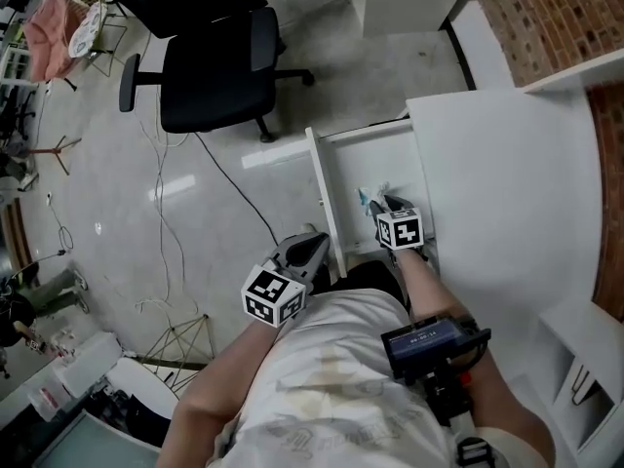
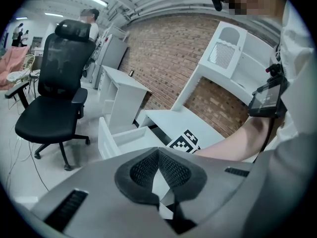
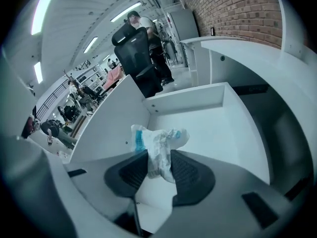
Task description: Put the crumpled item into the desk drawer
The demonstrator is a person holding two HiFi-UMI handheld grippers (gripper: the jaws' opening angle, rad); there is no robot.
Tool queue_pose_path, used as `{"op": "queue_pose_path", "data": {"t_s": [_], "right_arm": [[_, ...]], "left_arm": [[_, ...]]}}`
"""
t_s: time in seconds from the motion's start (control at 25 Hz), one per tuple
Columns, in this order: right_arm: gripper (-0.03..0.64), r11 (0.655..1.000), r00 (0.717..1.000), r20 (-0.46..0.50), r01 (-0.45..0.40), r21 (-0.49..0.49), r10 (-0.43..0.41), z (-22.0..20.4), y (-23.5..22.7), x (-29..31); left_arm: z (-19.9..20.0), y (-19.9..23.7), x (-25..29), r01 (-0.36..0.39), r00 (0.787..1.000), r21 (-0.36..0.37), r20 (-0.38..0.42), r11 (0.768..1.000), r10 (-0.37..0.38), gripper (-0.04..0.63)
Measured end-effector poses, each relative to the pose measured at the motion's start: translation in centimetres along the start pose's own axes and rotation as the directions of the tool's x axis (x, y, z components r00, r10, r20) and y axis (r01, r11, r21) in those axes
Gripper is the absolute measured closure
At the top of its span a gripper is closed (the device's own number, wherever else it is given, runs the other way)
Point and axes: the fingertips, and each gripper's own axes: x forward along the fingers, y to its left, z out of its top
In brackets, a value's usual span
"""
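The white desk drawer stands pulled open below the desk top. My right gripper reaches down into it, shut on the crumpled item, a white wrapper with blue print. In the right gripper view the crumpled item is pinched between the dark pads of my right gripper and hangs above the drawer's bare floor. My left gripper hovers just outside the drawer's front panel. Seen in its own view, the left gripper has its pad tips touching and holds nothing; the drawer lies beyond.
A black office chair stands on the pale floor beyond the drawer, with cables trailing left of it. The white desk top spreads to the right, against a brick wall. A person stands behind the chair.
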Motion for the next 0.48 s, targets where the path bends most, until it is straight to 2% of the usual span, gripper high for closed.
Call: {"op": "queue_pose_path", "data": {"t_s": [0.48], "right_arm": [[0.466, 1.000, 0.998, -0.058, 0.016, 0.018, -0.015, -0.8, -2.5, 3.3]], "left_arm": [[-0.9, 0.3, 2.2, 0.004, 1.000, -0.041, -0.020, 0.999, -0.005, 0.574]]}}
